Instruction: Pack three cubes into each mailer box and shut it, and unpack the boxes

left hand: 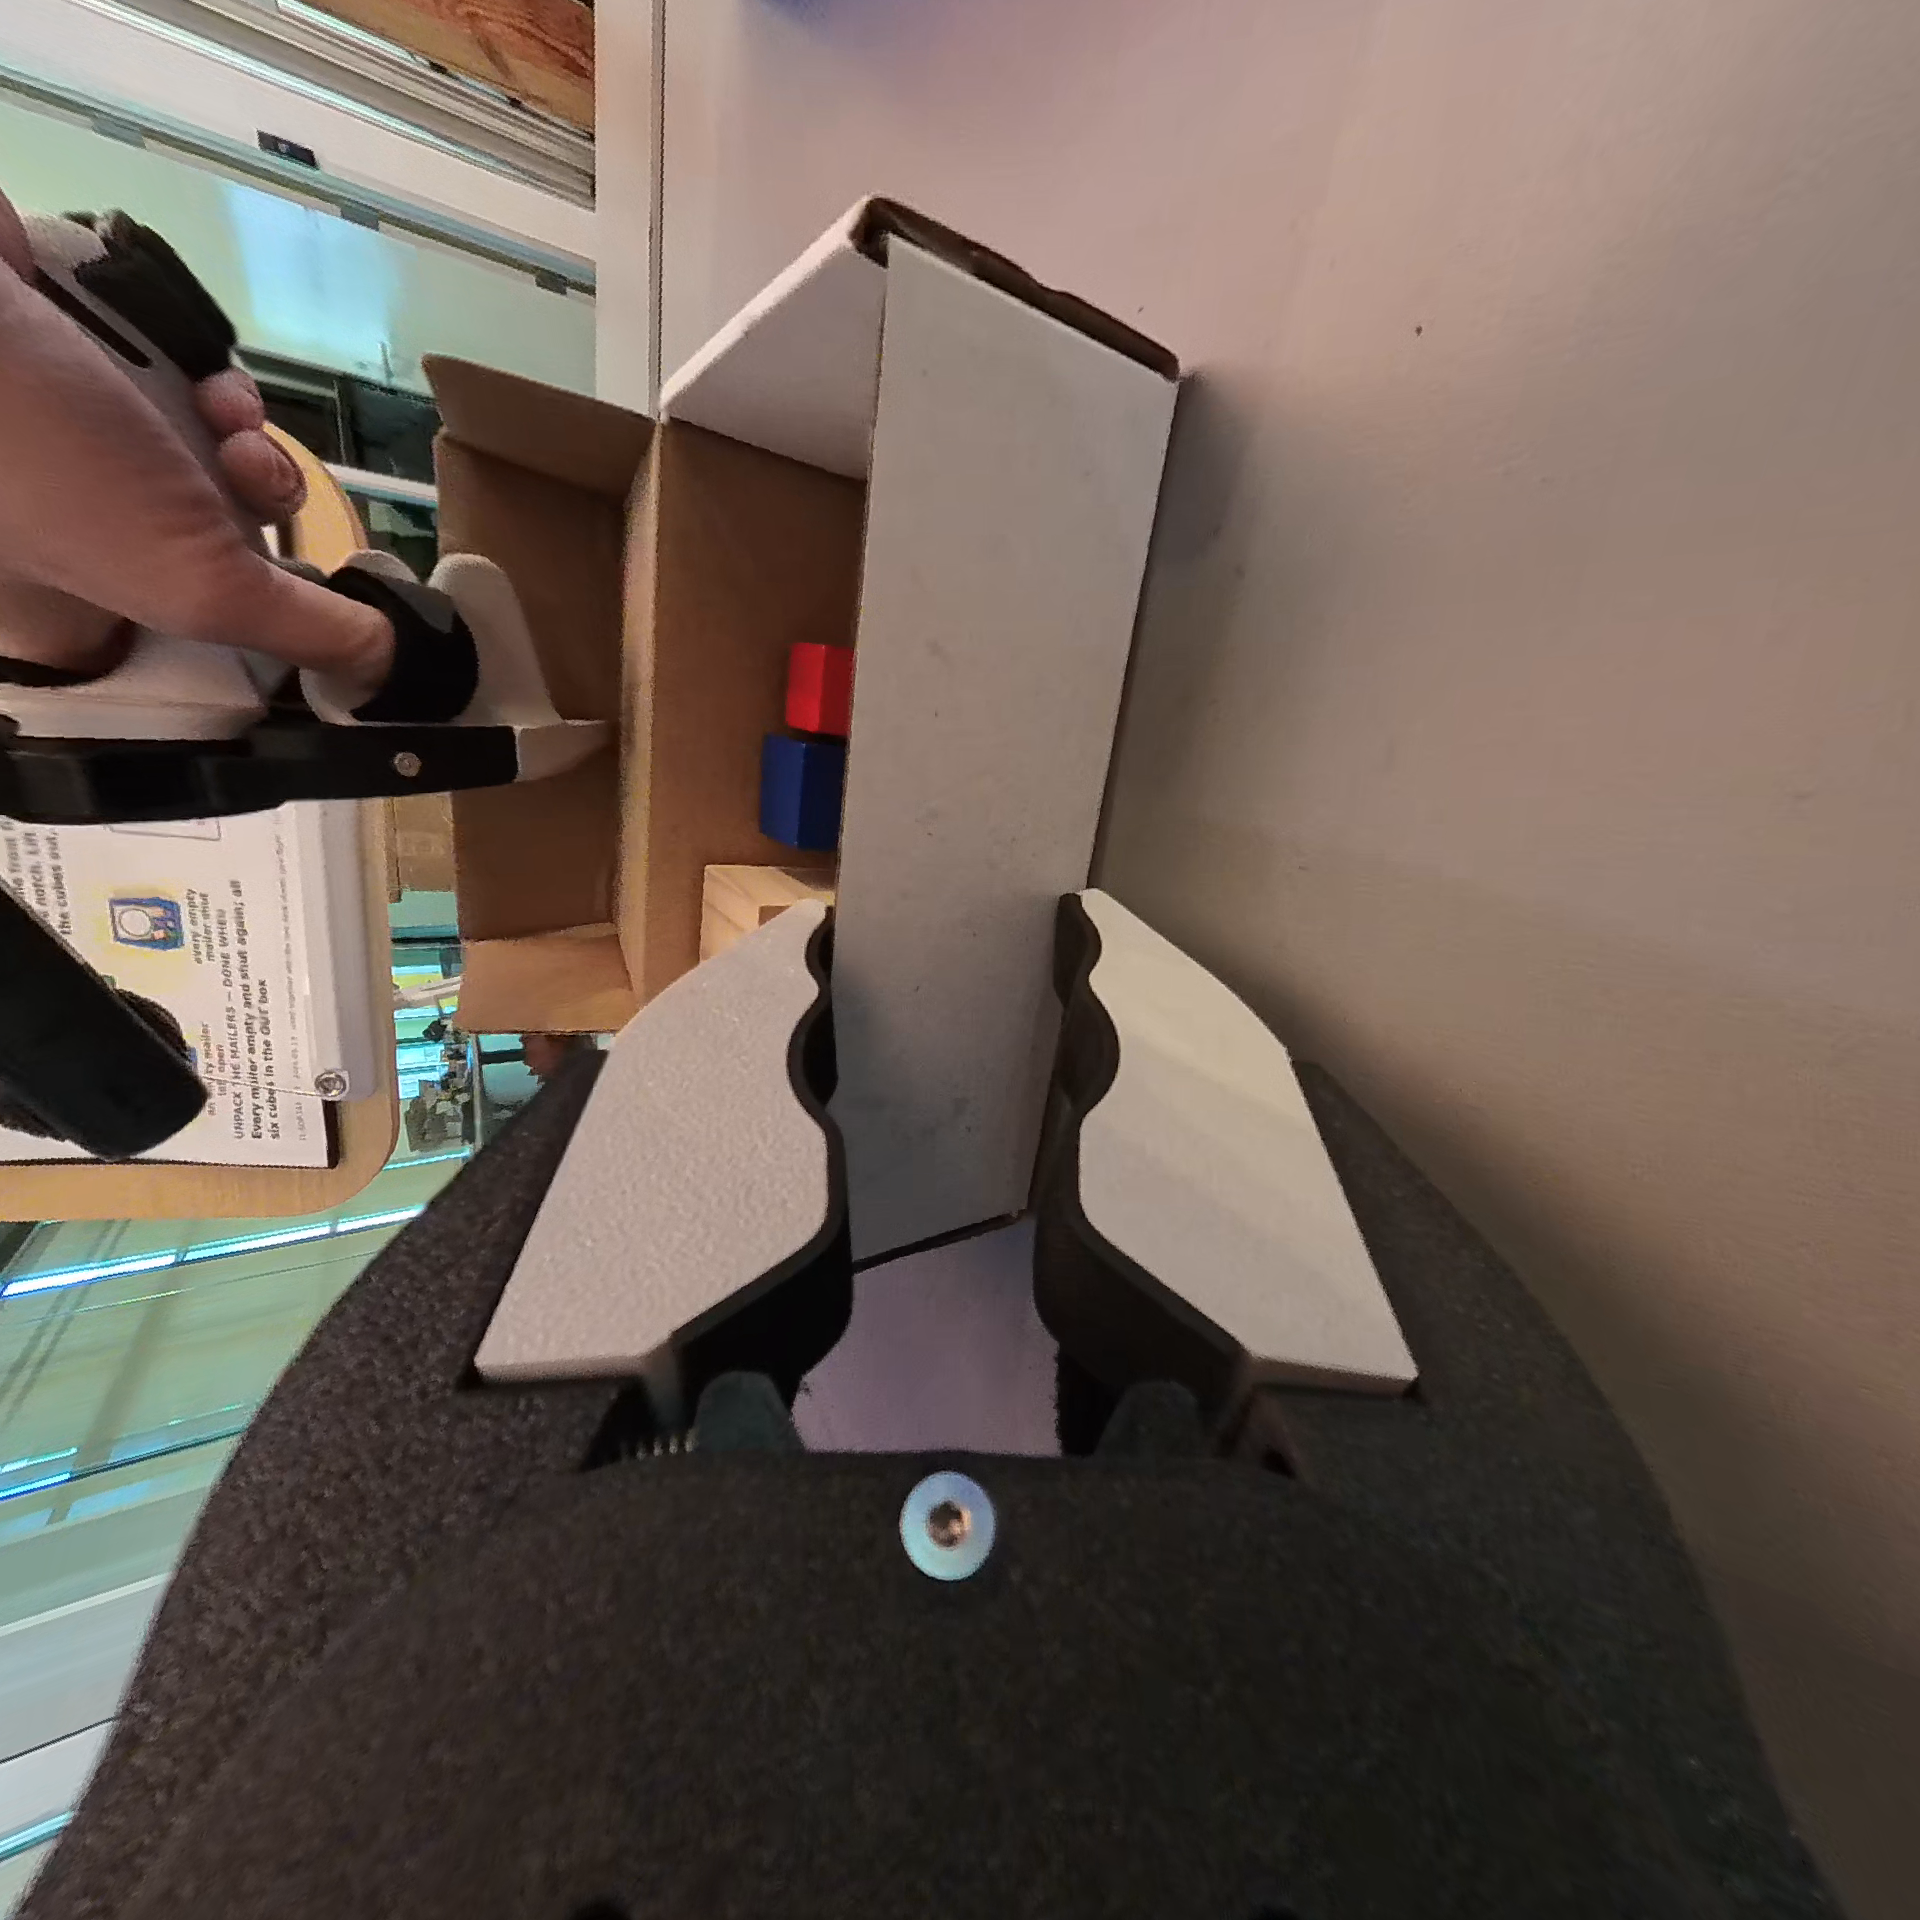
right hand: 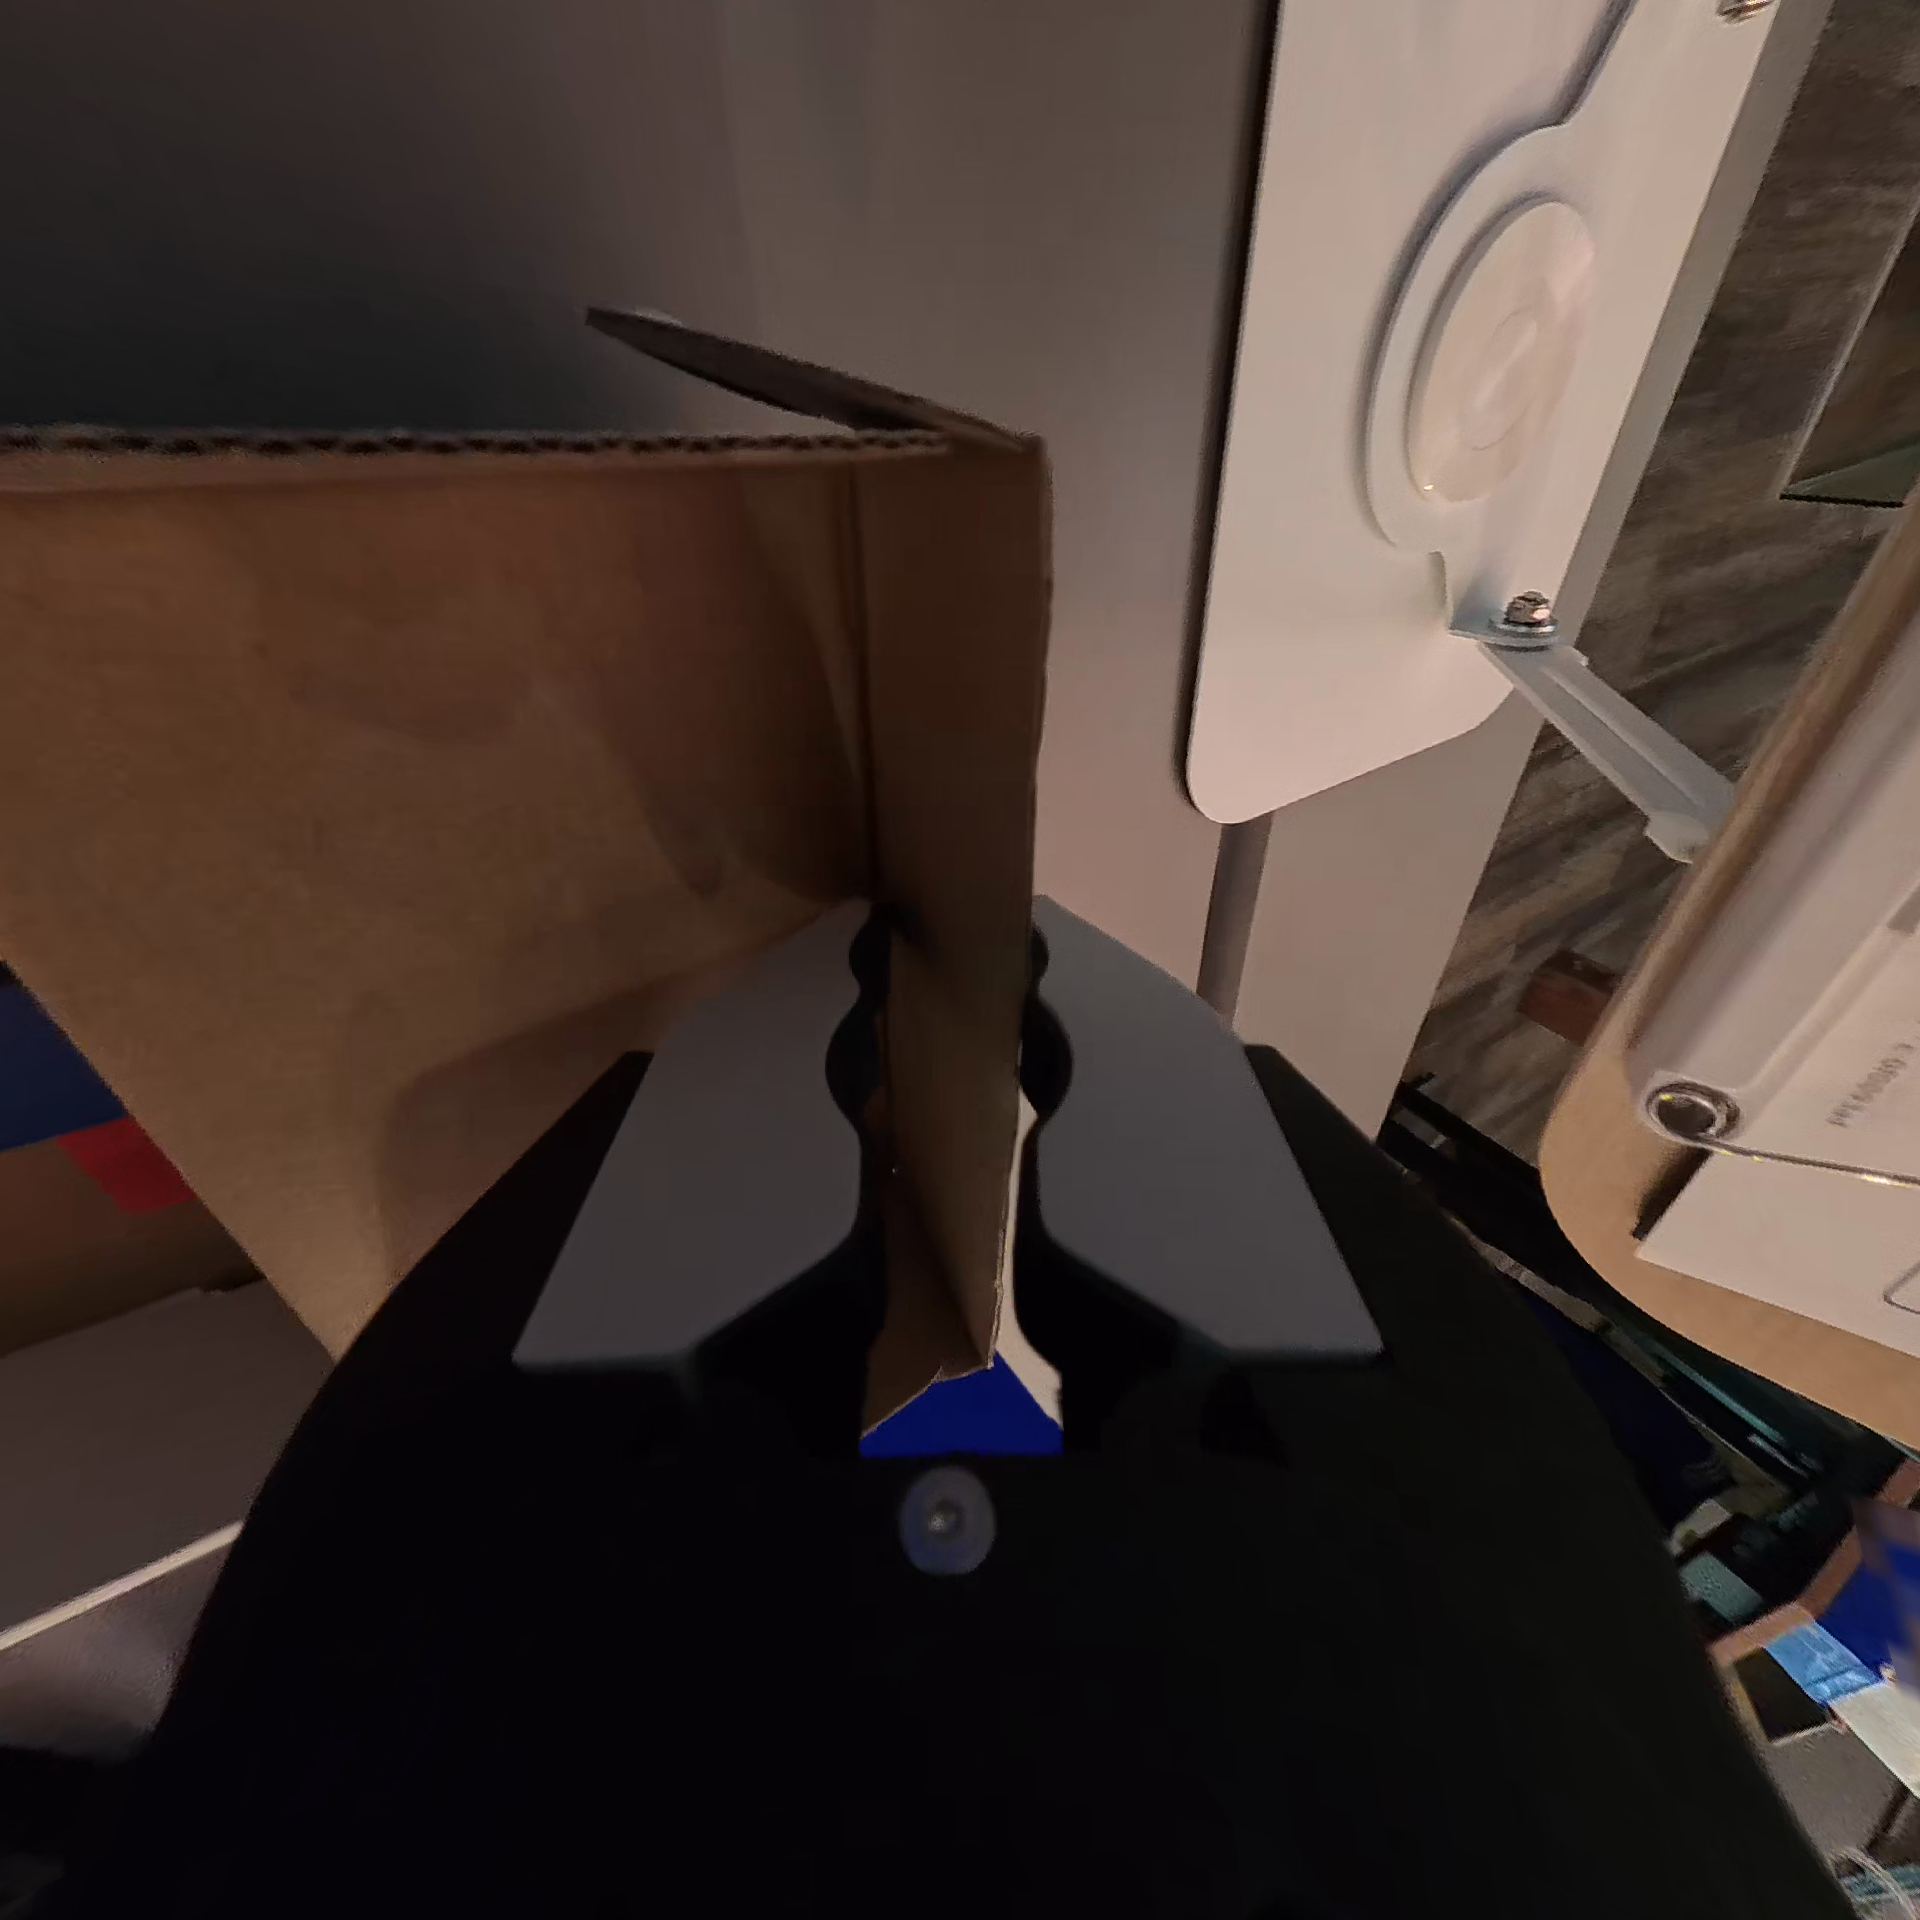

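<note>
Cardboard lid flap point(right hand: 520, 727) pinched in right hand-held gripper point(right hand: 951, 1039), jaws nearly closed. Mailer box point(left hand: 644, 727) open on worktop point(left hand: 1507, 727): red cube point(left hand: 819, 686), blue cube point(left hand: 800, 790), wooden cube point(left hand: 758, 904) inside. Left hand-held gripper point(left hand: 945, 1039) half-open, straddling white front wall point(left hand: 987, 675), only 1 pad touching. Risk: lid pull drags unclamped box.

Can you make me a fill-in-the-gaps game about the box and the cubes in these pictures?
1. Inside the open mailer box, next to the red cube, sits a ____ cube.
2. The left tongs straddle the box's ____ front wall.
3. The outside of the box is white; its inside is ____.
4. The right tongs are around a brown ____ of the box.

Missing words: blue; white; brown; flap
</note>
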Available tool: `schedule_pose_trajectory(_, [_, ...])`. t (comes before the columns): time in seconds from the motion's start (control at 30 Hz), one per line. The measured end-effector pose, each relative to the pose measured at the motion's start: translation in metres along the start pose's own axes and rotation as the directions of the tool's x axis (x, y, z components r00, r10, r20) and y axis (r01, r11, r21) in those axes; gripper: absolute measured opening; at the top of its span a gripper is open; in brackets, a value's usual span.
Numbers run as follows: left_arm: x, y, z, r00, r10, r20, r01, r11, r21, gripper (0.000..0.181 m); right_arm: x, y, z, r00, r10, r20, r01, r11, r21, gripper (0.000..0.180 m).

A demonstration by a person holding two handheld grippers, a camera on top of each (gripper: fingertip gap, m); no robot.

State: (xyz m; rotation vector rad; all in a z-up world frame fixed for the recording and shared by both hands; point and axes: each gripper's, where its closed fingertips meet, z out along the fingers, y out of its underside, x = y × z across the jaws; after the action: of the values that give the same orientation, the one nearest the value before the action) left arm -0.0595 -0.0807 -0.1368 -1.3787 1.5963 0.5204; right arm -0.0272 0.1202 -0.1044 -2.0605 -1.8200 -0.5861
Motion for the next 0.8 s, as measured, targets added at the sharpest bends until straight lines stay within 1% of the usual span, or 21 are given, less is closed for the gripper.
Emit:
schedule_pose_trajectory(0.2, [0.000, -0.001, 0.001, 1.000, -0.013, -0.002, 0.013, 1.000, -0.005, 0.039, 0.005, 0.004, -0.019, 1.000, 0.010, -0.010, -0.010, 1.000, 0.021, 0.028])
schedule_pose_trajectory(0.3, [0.000, -0.002, 0.001, 1.000, -0.021, 0.000, 0.021, 1.000, -0.010, 0.039, 0.013, 0.006, -0.038, 0.999, 0.024, -0.029, -0.023, 0.999, 0.039, 0.043])
schedule_pose_trajectory(0.43, [-0.001, -0.002, 0.001, 0.999, -0.039, 0.003, 0.039, 0.999, -0.012, 0.039, 0.020, 0.002, -0.077, 0.998, 0.021, -0.061, -0.014, 0.994, 0.112, 0.052])
schedule_pose_trajectory(0.53, [-0.001, -0.003, 0.002, 0.999, -0.042, 0.011, 0.042, 0.999, -0.021, 0.039, 0.024, -0.002, -0.115, 0.994, 0.061, -0.093, -0.039, 0.973, 0.229, 0.056])
schedule_pose_trajectory(0.6, [-0.001, -0.003, 0.002, 0.999, -0.041, 0.017, 0.041, 0.999, -0.020, 0.039, 0.021, -0.005, -0.145, 0.990, 0.096, -0.107, -0.052, 0.935, 0.352, 0.055])
schedule_pose_trajectory(0.7, [-0.002, -0.002, 0.002, 0.998, -0.062, 0.024, 0.063, 0.998, -0.014, 0.046, 0.007, -0.005, -0.186, 0.982, 0.170, -0.087, -0.094, 0.825, 0.557, 0.053])
schedule_pose_trajectory(0.73, [-0.003, -0.002, 0.001, 0.997, -0.075, 0.027, 0.075, 0.997, -0.007, 0.048, 0.000, -0.003, -0.195, 0.979, 0.190, -0.075, -0.105, 0.784, 0.612, 0.050])
schedule_pose_trajectory(0.8, [-0.005, -0.004, 0.000, 0.993, -0.118, 0.023, 0.118, 0.993, 0.014, 0.059, -0.012, 0.005, -0.204, 0.972, 0.225, -0.071, -0.114, 0.712, 0.693, 0.042])
